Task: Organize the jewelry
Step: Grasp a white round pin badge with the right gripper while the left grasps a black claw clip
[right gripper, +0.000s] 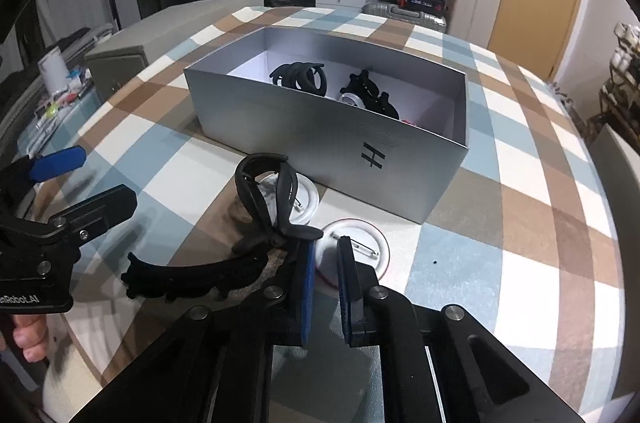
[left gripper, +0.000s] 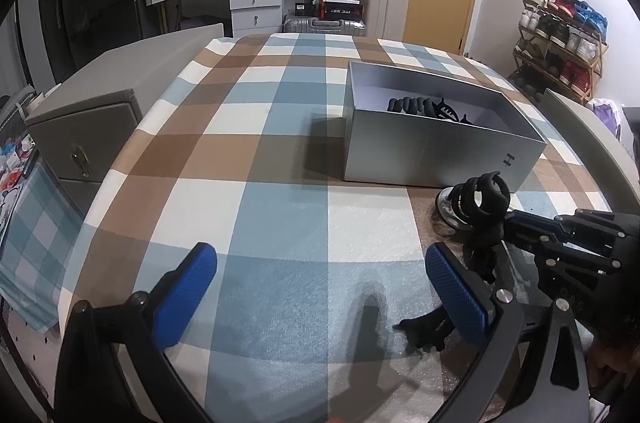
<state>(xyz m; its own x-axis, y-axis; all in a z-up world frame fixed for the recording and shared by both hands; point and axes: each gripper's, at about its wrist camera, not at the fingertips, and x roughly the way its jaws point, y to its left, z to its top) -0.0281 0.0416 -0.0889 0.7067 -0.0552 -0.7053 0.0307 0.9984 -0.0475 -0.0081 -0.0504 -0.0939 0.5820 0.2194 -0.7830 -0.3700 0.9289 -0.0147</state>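
Observation:
A silver box (right gripper: 320, 139) on the checked tablecloth holds black hair clips (right gripper: 302, 77) and a badge. It also shows in the left wrist view (left gripper: 424, 151). My right gripper (right gripper: 325, 251) is nearly closed, with a black claw clip (right gripper: 266, 191) at the tip of its left finger, raised just in front of the box; the same clip shows in the left wrist view (left gripper: 480, 203). Two white pin badges (right gripper: 360, 243) and another black clip (right gripper: 192, 275) lie on the cloth below. My left gripper (left gripper: 320, 271) is open and empty over the cloth.
A grey cabinet (left gripper: 92, 127) stands left of the table. A dresser, suitcases and a shoe rack (left gripper: 560, 43) line the far walls. A chair back (left gripper: 592, 143) is at the right edge.

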